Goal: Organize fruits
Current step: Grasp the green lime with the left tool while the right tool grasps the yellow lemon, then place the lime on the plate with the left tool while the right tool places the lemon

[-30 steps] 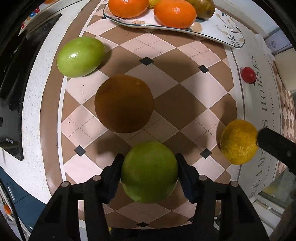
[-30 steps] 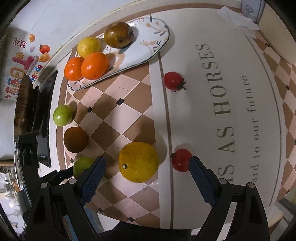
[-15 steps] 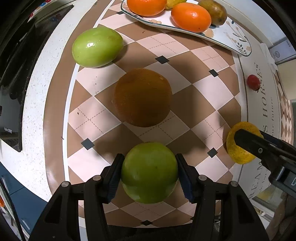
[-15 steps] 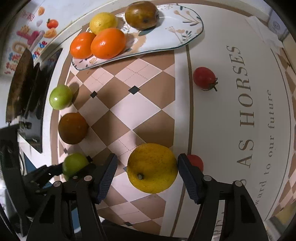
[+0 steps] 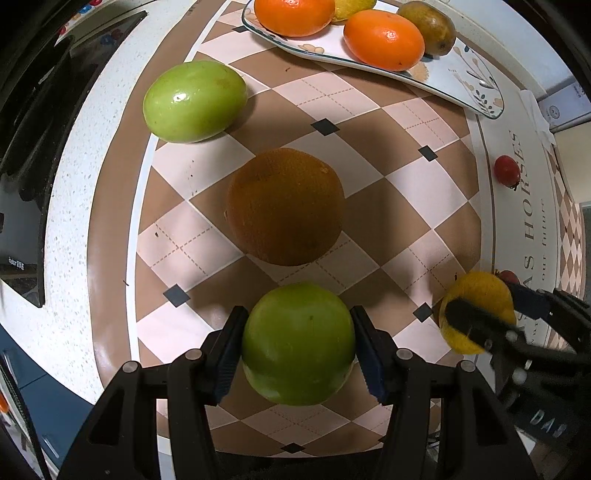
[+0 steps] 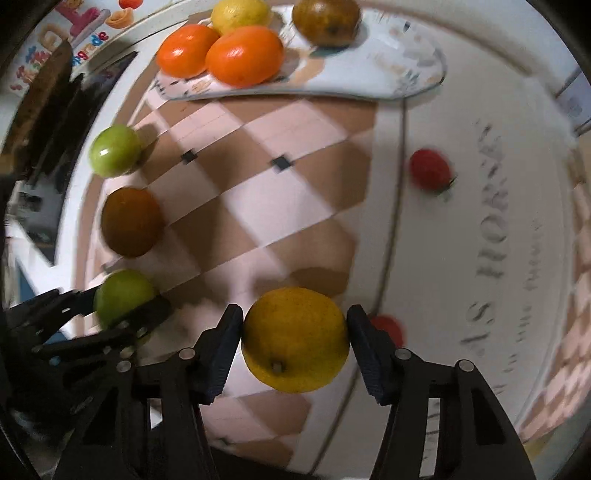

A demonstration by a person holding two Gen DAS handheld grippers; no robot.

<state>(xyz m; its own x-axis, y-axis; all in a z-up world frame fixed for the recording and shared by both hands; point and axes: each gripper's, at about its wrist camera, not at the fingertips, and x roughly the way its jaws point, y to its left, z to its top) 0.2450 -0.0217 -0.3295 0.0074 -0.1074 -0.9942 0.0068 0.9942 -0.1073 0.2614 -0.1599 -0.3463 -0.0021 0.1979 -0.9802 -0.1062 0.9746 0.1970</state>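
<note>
Gripping a green fruit [image 5: 298, 342] in my left gripper [image 5: 297, 350], I have both pads pressed flat against its sides, with the checked mat [image 5: 373, 173] under it. Ahead of it on the mat sits a brown fruit [image 5: 284, 206], and beyond that, toward the left edge, a second green fruit [image 5: 194, 101]. At the far end lies the plate [image 5: 469, 85], carrying two oranges [image 5: 384, 40], a lemon [image 6: 241, 14] and a brownish fruit [image 5: 428, 26]. Further right, my right gripper [image 6: 294, 343] is closed on a yellow fruit [image 6: 295, 339], both pads touching its sides. Just behind its right pad a red tomato [image 6: 386, 328] peeks out, and another tomato [image 6: 430, 169] rests further off on the lettered part of the mat.
</note>
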